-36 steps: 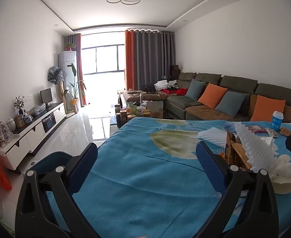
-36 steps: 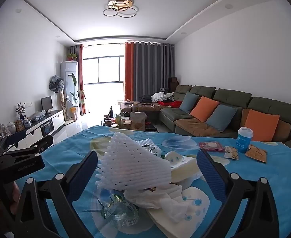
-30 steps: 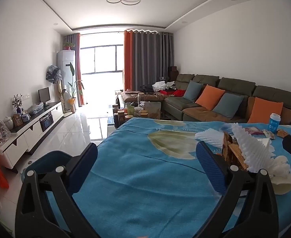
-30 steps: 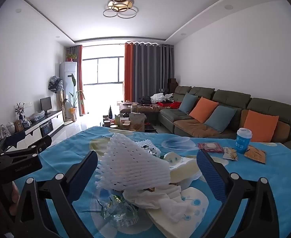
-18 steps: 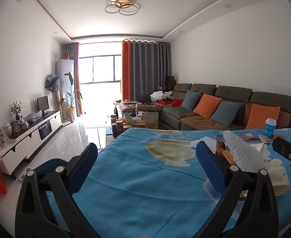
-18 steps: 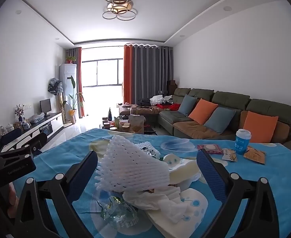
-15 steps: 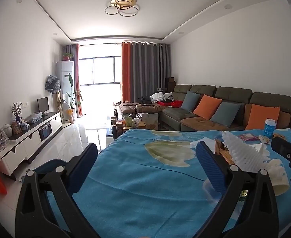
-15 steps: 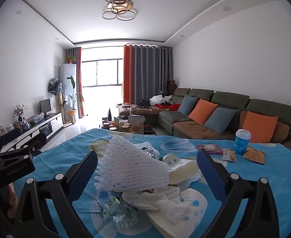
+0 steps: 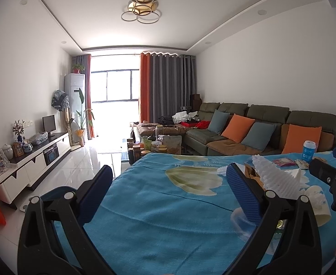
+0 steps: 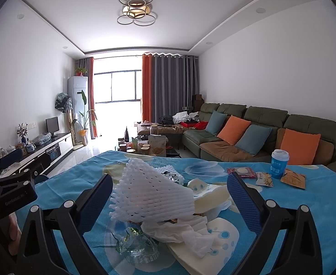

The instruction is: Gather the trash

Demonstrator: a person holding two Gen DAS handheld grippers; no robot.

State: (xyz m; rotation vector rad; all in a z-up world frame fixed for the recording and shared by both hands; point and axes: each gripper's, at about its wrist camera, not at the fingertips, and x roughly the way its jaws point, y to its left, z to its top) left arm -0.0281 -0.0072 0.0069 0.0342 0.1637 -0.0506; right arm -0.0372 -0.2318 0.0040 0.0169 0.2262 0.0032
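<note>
left gripper (image 9: 168,183) drifted right | both fingers wide | blue tablecloth (image 10: 317,197), sofa (image 10: 259,123)

My right gripper (image 10: 169,196) and left gripper (image 9: 169,186) are matt black plastic with ribbed blue rubbery pads (image 10: 244,202). The tablecloth (image 10: 317,208) is soft matt blue cloth. I see white foam fruit netting (image 10: 152,197), springy and open-meshed, crumpled white tissue paper (image 10: 186,231) and a shiny crinkled clear plastic wrapper (image 10: 138,247). The cup (image 10: 279,163) looks smooth and blue-labelled. The floor tiles (image 9: 85,160) are glossy white.
</note>
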